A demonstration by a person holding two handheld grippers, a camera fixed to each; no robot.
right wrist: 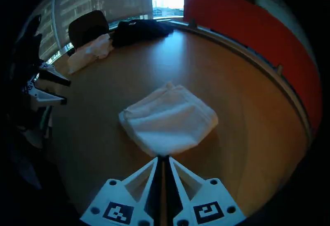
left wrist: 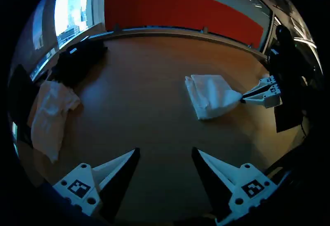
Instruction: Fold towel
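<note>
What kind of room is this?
Probably an office or meeting room: a big wooden table with a towel on it, a red divider panel along its edge, a chair, and windows looking out on tall buildings.

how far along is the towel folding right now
Done: the white cloth towel already lies as a compact, layered rectangle on the brown wooden table. In hand: the right gripper is shut on its near corner, while the left gripper hangs open, apart from it. Left: probably one last fold or just letting go.
</note>
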